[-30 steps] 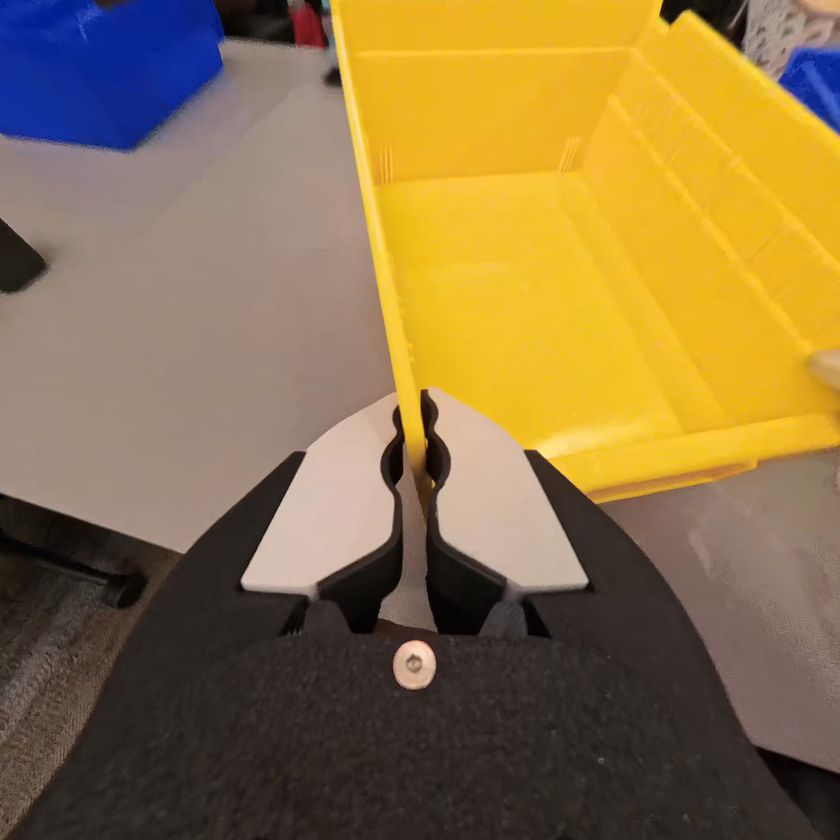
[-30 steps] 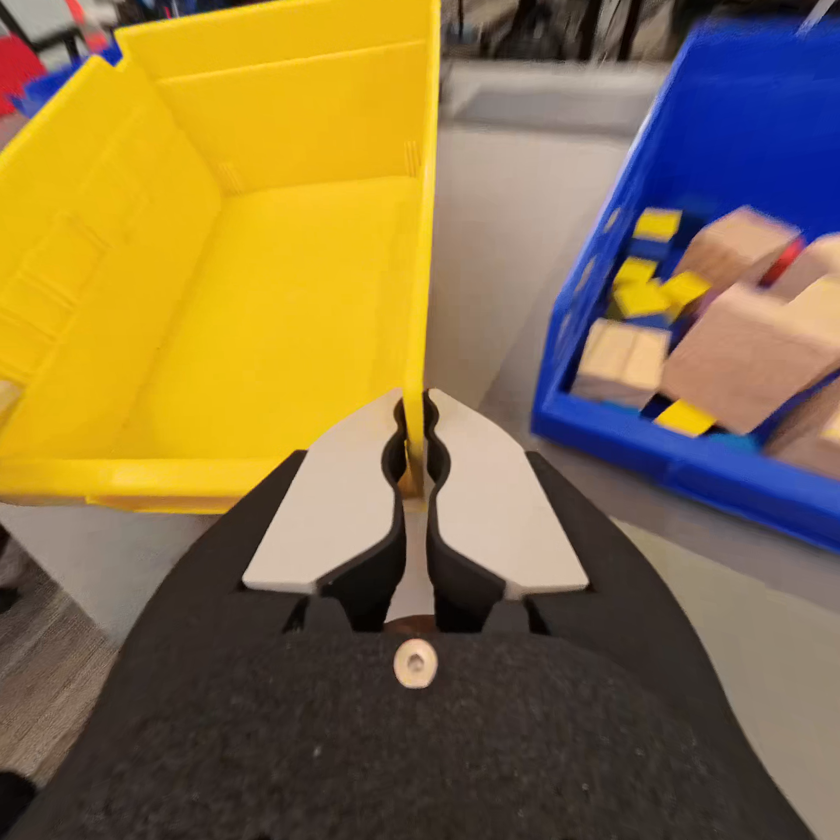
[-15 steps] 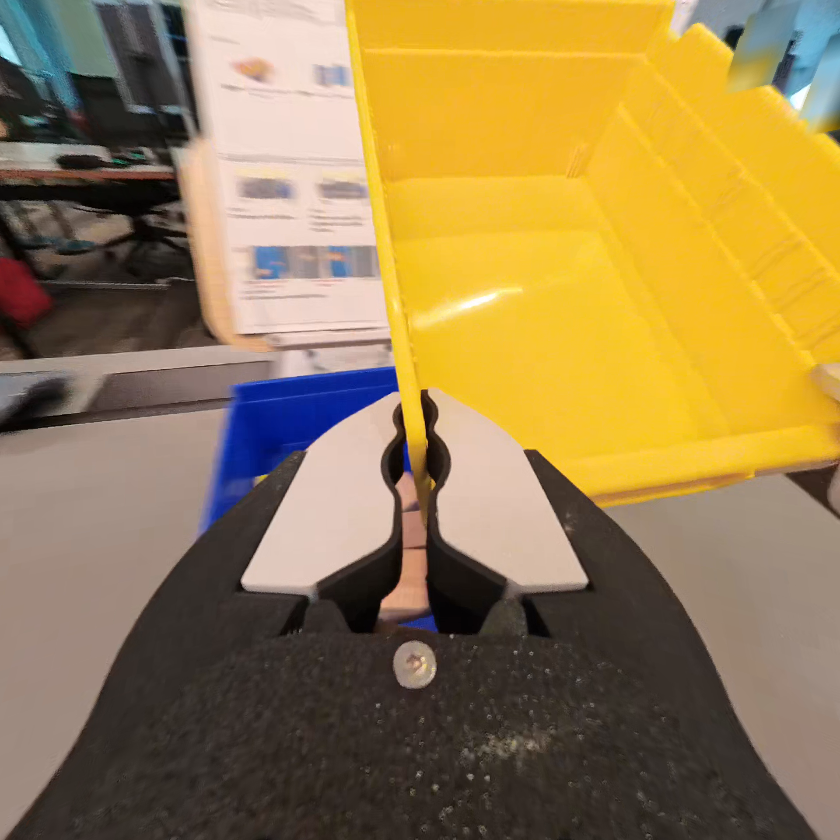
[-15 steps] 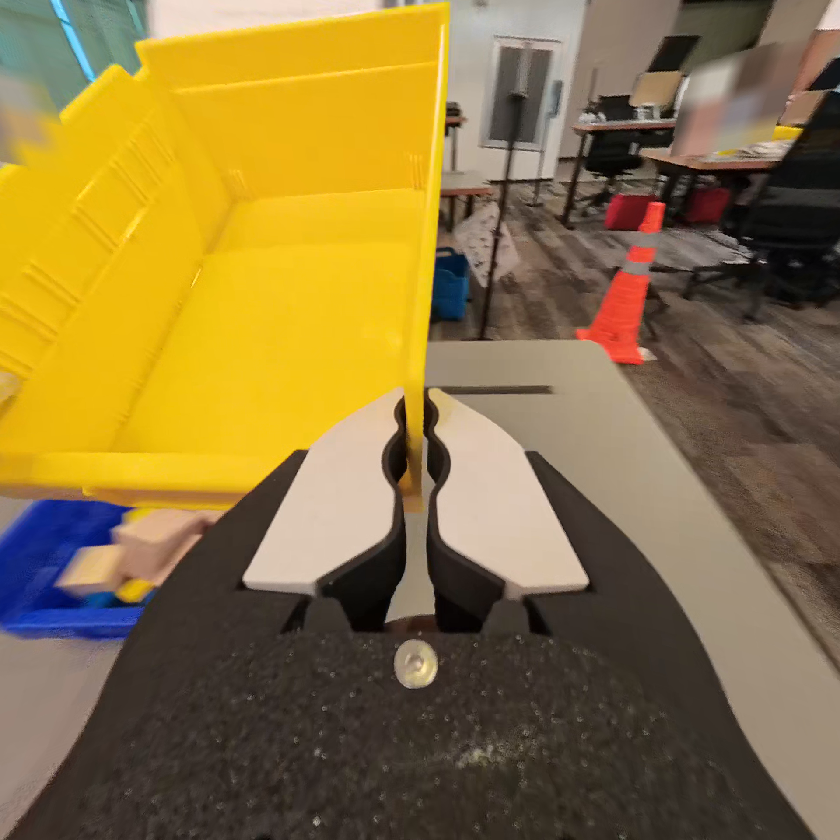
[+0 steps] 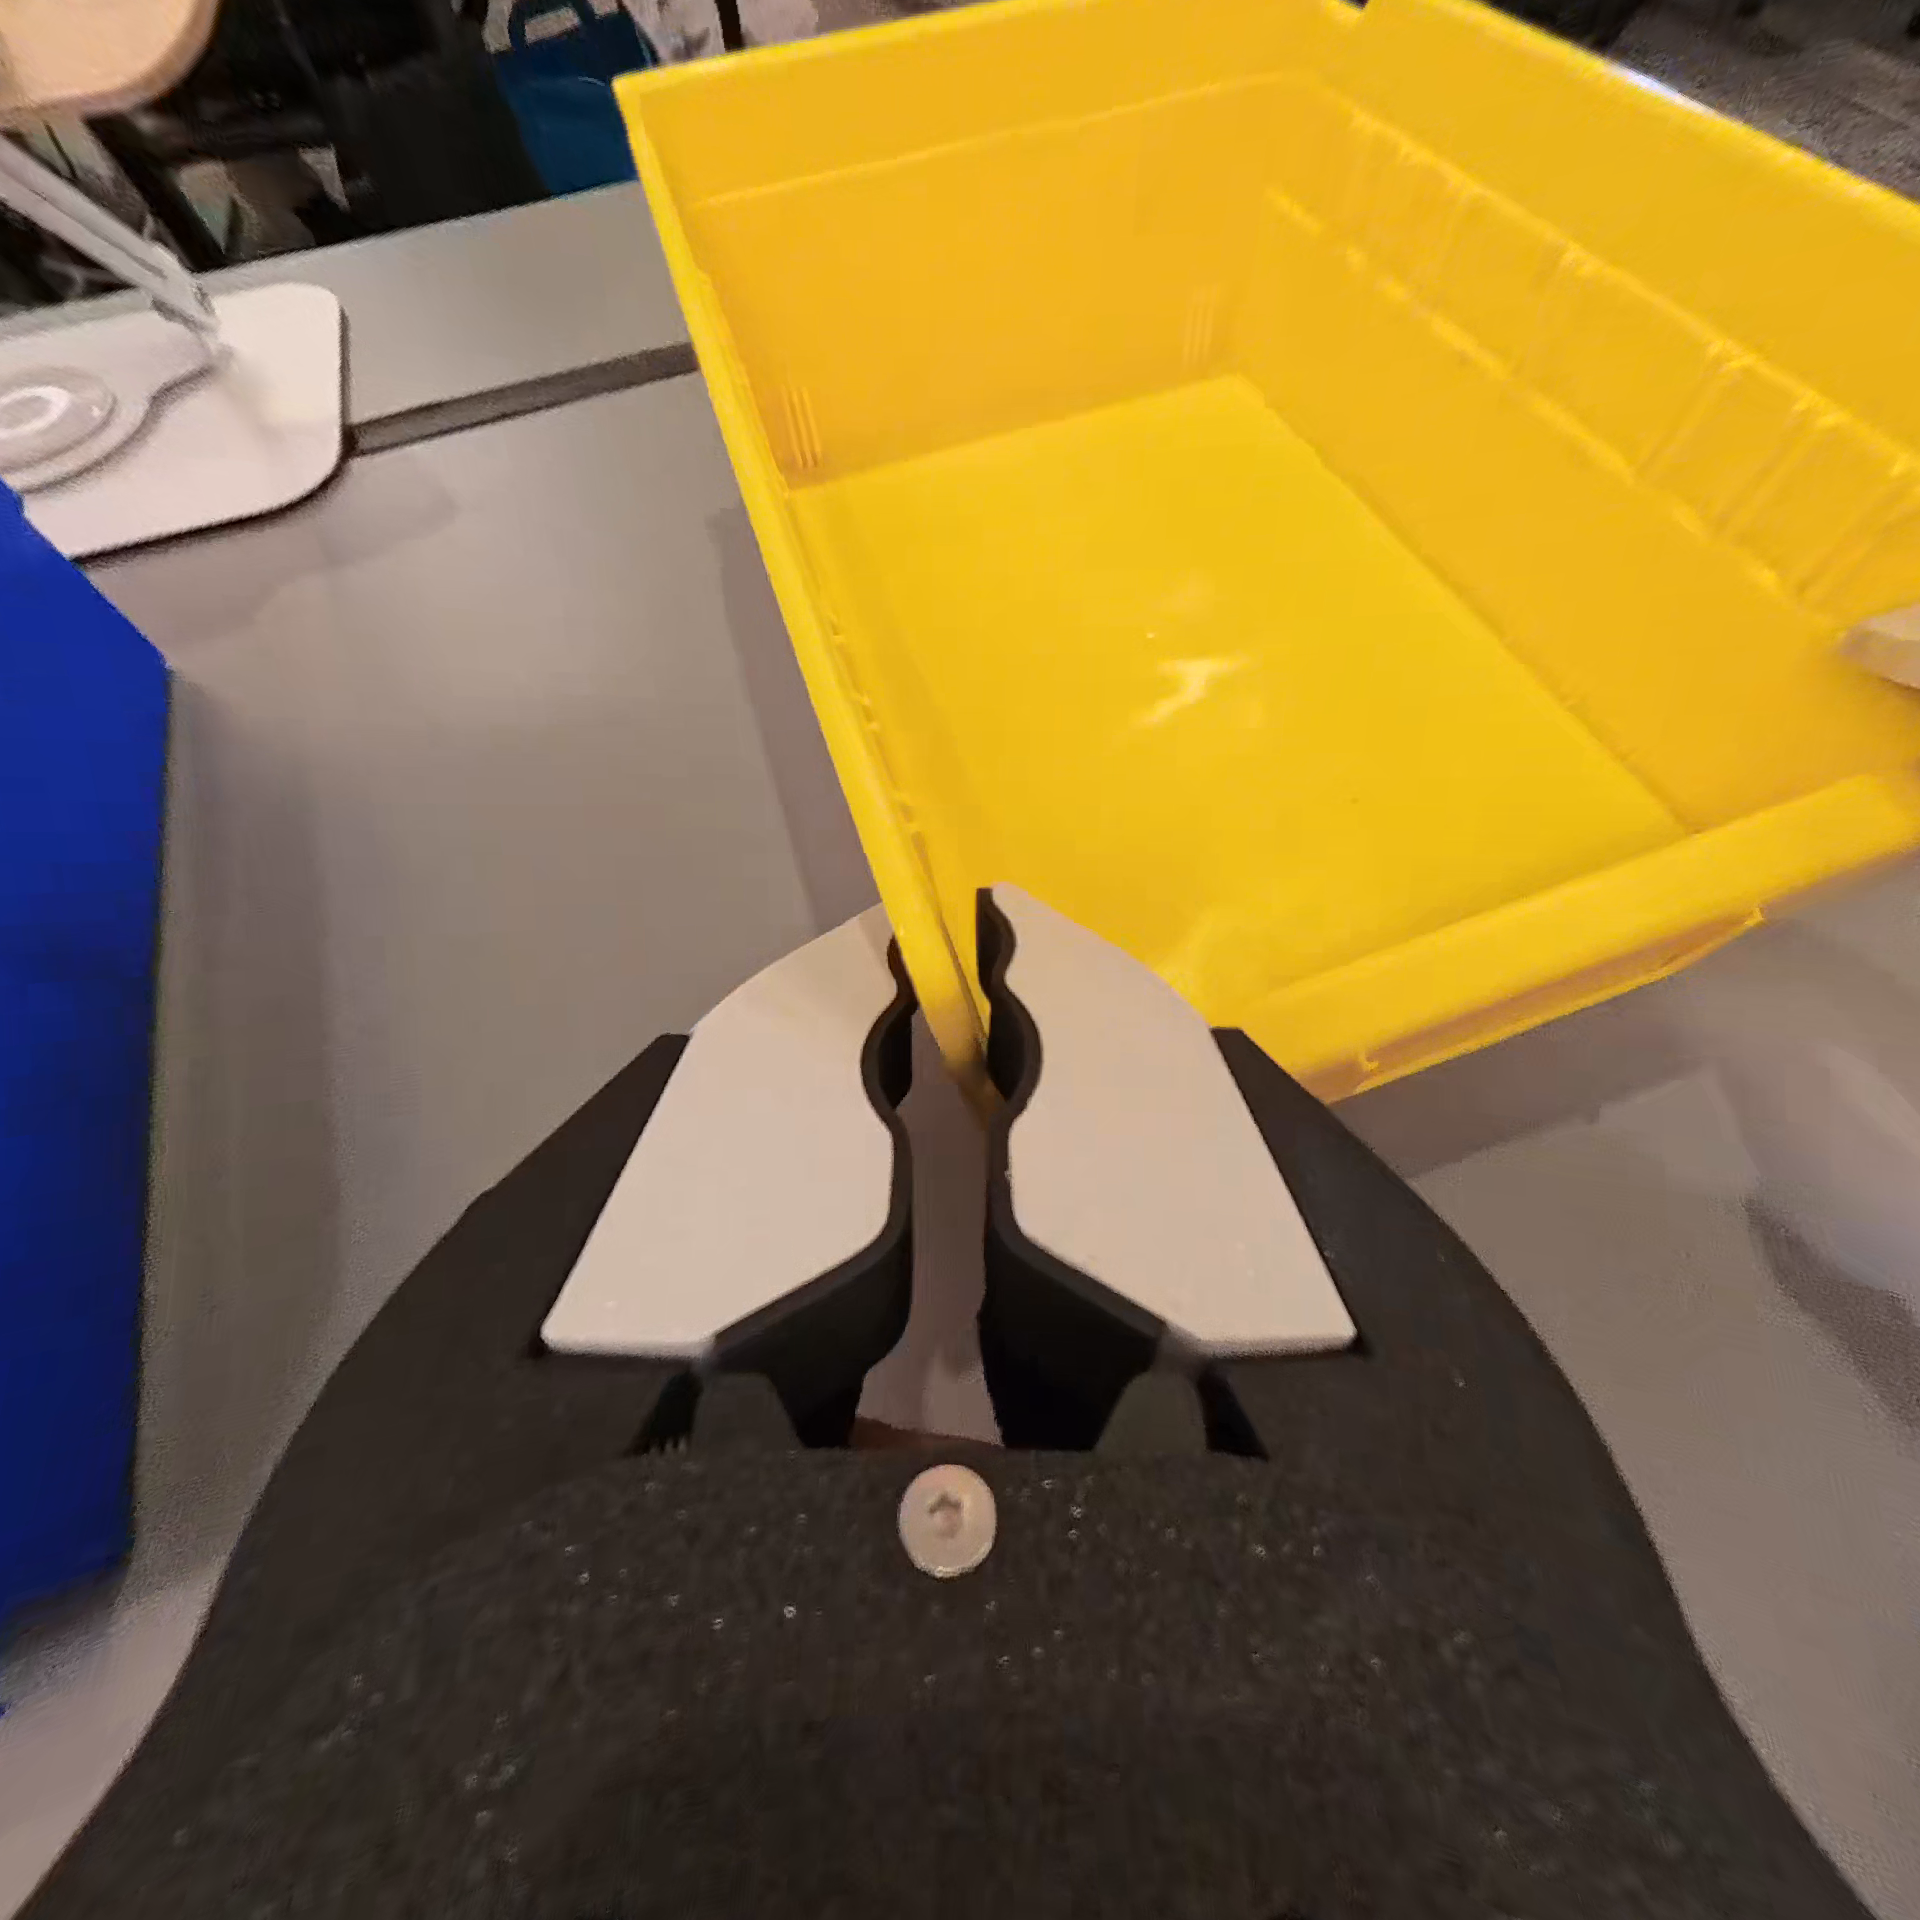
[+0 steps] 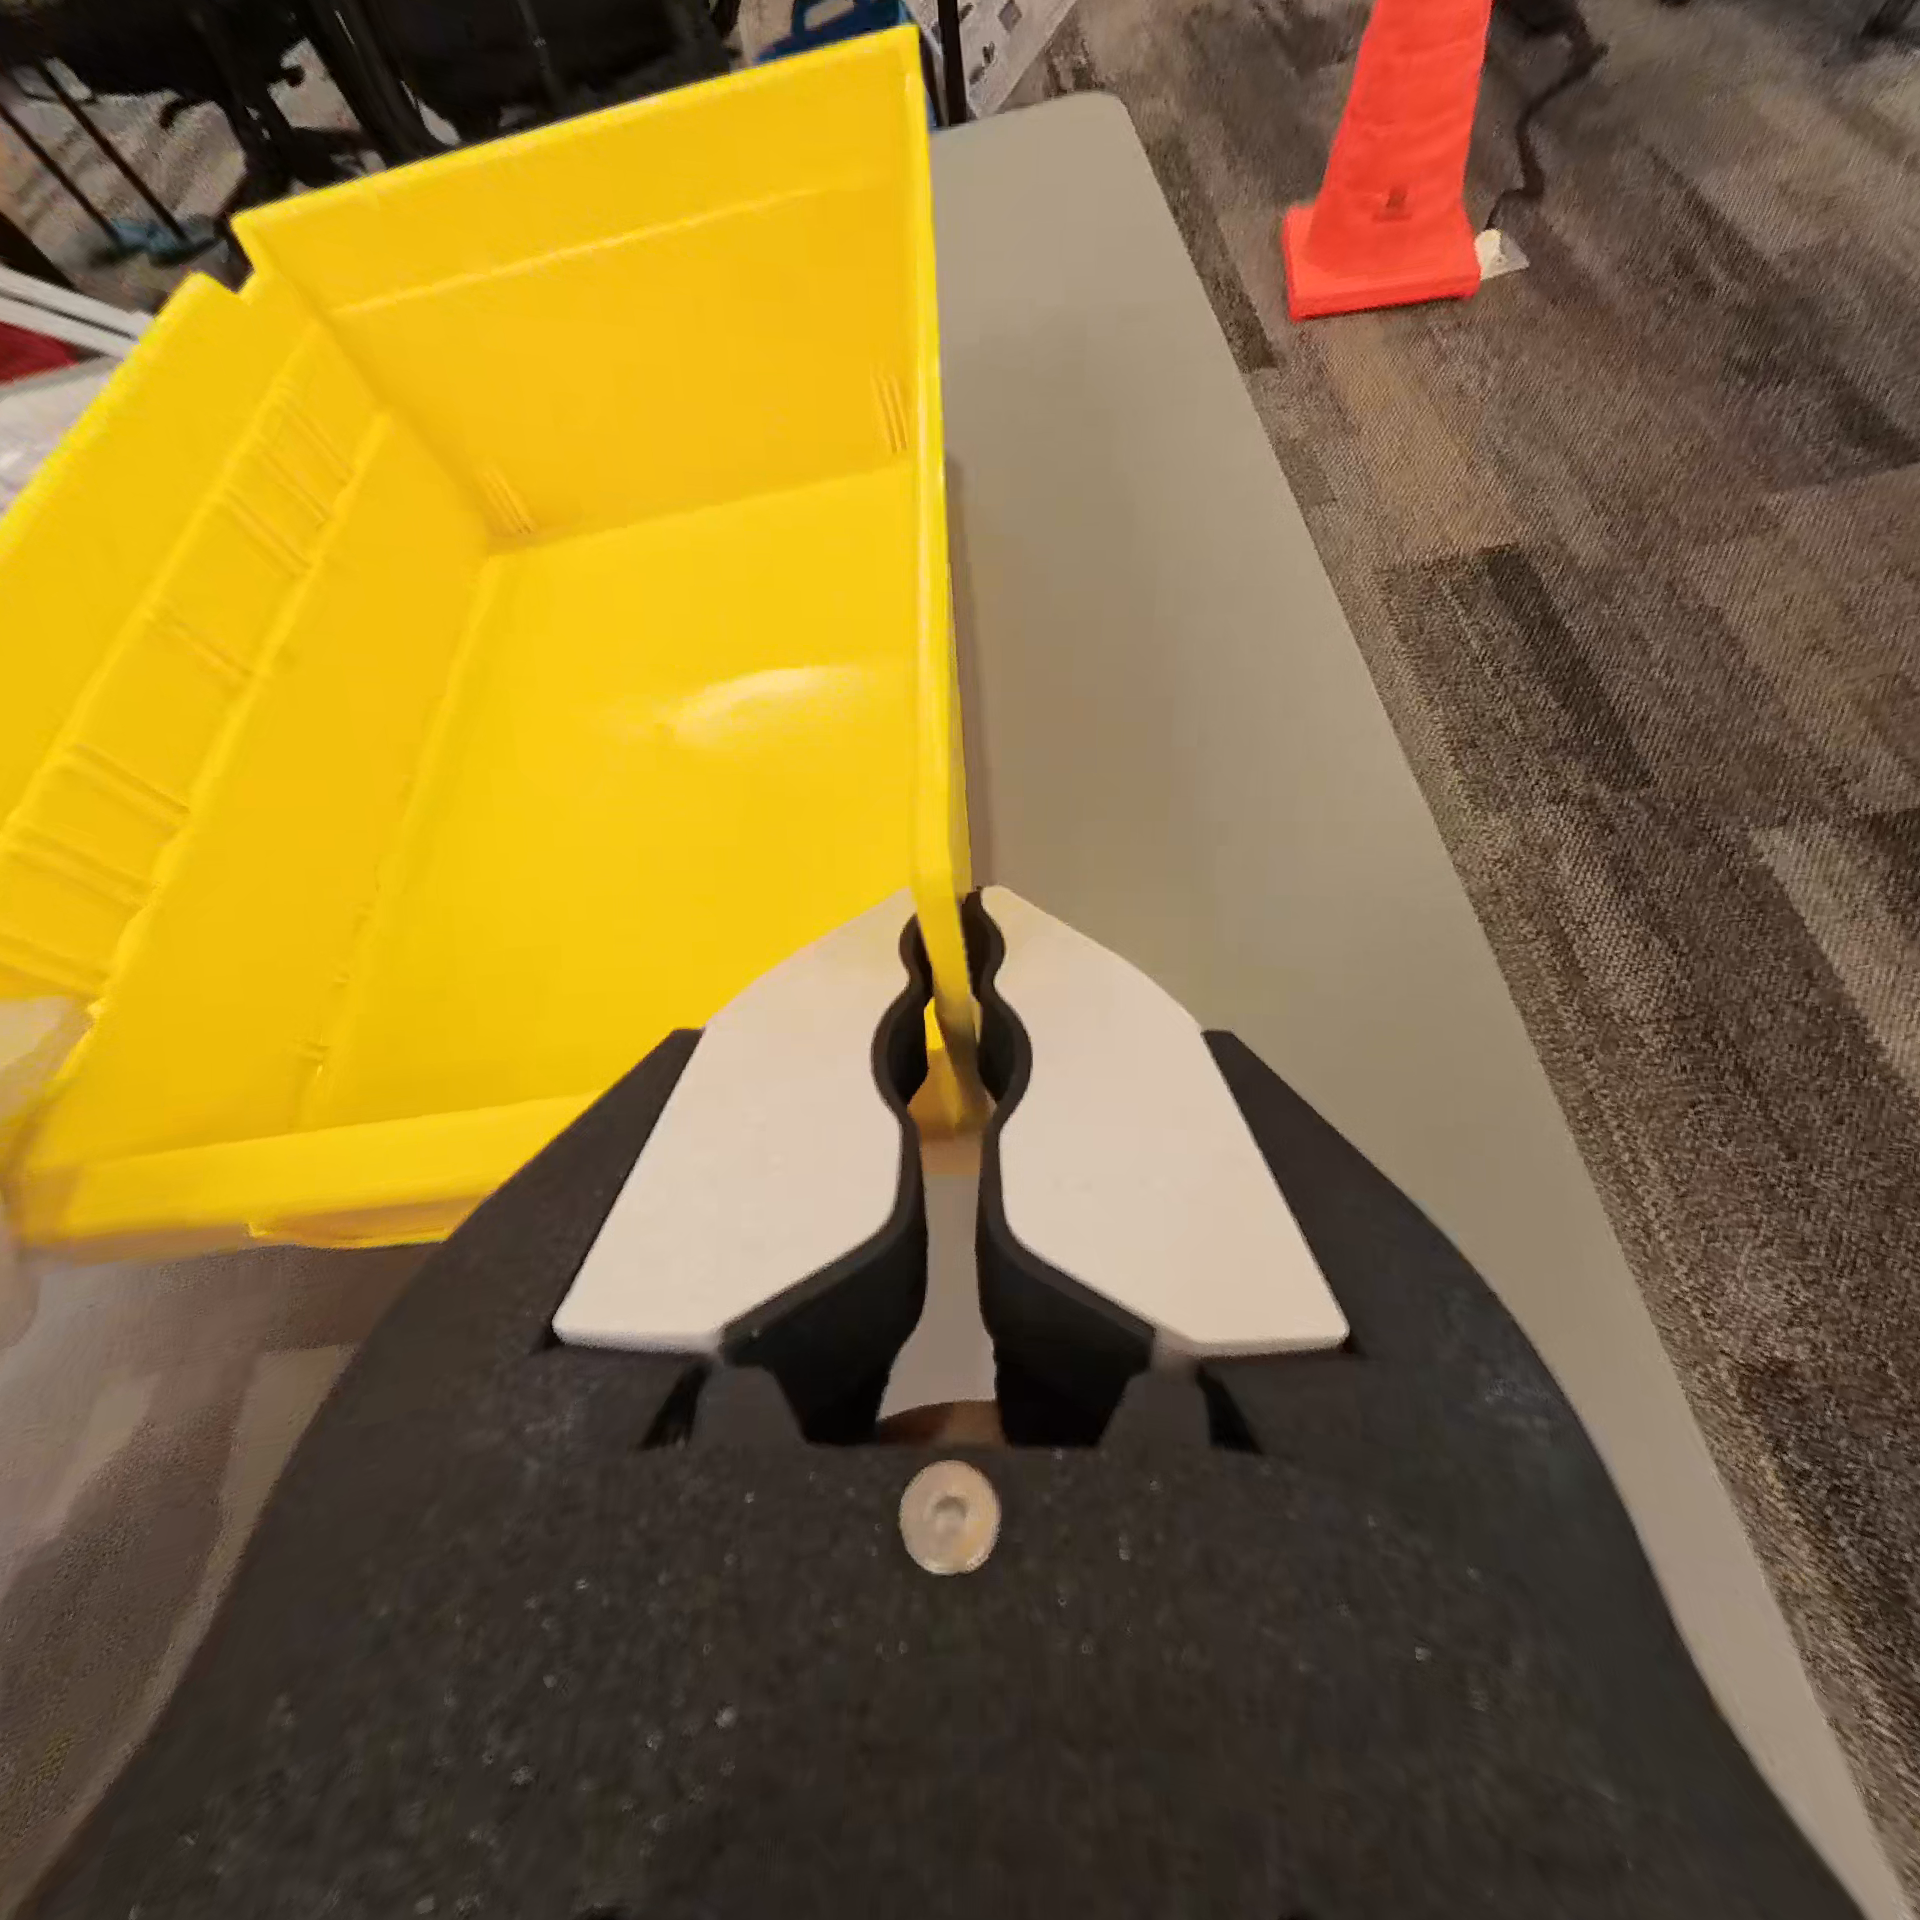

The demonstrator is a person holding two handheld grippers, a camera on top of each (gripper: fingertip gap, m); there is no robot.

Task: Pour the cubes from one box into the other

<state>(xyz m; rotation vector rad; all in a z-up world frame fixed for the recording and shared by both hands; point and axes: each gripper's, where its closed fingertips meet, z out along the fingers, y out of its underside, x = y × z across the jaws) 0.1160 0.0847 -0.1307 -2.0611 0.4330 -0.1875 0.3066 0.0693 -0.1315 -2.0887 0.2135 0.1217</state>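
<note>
The yellow box [image 5: 1195, 675] is empty and sits level, low over the grey table [image 5: 468, 831]; I cannot tell if it rests on it. My left gripper [image 5: 938, 920] is shut on the near end of the box's left wall. My right gripper [image 6: 943, 904] is shut on the near end of the right wall of the same box [image 6: 571, 779]. The right gripper's fingertip [image 5: 1886, 655] shows at the far wall in the left wrist view. The blue box [image 5: 62, 1039] stands at the left edge, only its outer wall showing. The cubes are hidden.
A white lamp base [image 5: 187, 416] stands at the back left of the table. The table's right edge [image 6: 1455, 935] runs close beside the yellow box, with carpet floor beyond. An orange cone [image 6: 1382, 177] stands on the floor.
Half a second ago both grippers held the yellow box raised and tipped over the blue box. Now the box is lowered and level beside the blue box, both grippers still clamped on it.
</note>
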